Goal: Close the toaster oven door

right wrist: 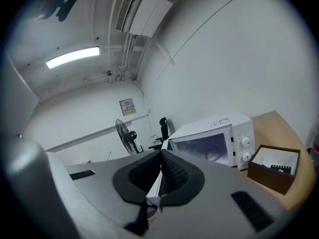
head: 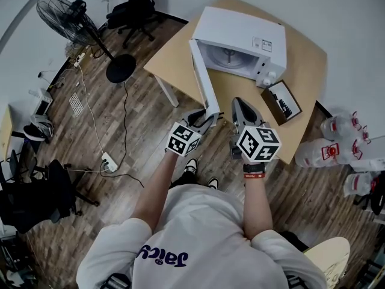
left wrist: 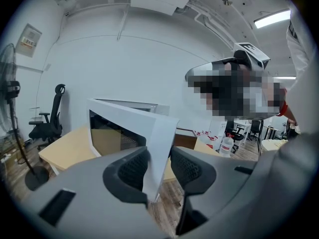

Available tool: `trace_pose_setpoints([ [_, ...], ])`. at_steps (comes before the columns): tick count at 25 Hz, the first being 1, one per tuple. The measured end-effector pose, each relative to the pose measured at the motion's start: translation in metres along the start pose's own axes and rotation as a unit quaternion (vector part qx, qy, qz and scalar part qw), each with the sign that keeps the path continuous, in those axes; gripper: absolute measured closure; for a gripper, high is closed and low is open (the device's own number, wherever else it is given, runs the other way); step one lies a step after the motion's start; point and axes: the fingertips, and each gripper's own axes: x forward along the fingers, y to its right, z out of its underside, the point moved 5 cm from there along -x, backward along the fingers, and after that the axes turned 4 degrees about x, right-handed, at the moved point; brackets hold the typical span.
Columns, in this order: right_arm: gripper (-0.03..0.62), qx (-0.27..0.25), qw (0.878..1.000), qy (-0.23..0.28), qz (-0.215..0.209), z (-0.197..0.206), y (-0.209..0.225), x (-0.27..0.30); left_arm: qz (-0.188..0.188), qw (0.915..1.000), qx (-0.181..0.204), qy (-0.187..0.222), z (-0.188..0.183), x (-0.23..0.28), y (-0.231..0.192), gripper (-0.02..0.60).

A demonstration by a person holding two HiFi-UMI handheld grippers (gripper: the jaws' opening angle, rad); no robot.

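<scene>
Reaching forward on an outstretched forearm, the left tongs (head: 209,119) clamp the free edge of the white, dark-windowed toaster oven door (head: 203,77), covering that edge's near end in the head view. The door stands swung wide open, left of the white box-shaped toaster oven (head: 252,35) on the pale wooden desk (head: 301,77). Just beside it, the right tongs (head: 239,103) are clenched together, empty.

Toaster oven (head: 240,41) on the tabletop (head: 304,59), door (head: 203,80) swung out toward the near edge.
Box (head: 283,101) just right of the oven on the same tabletop; left tool (head: 210,118) astride the door's free edge, right tool (head: 239,104) just to its right; fan (head: 63,18) and chair (head: 133,8) on the floor far left, bottles (head: 337,138) on the floor right.
</scene>
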Motion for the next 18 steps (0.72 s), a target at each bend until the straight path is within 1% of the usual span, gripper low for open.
trace_pose_setpoints([
  [18,0.579,0.004,1.0,0.006,0.019,-0.005,0.018,-0.001,-0.011,0.9999,-0.013,-0.001,-0.007,0.021,0.009,0.426],
])
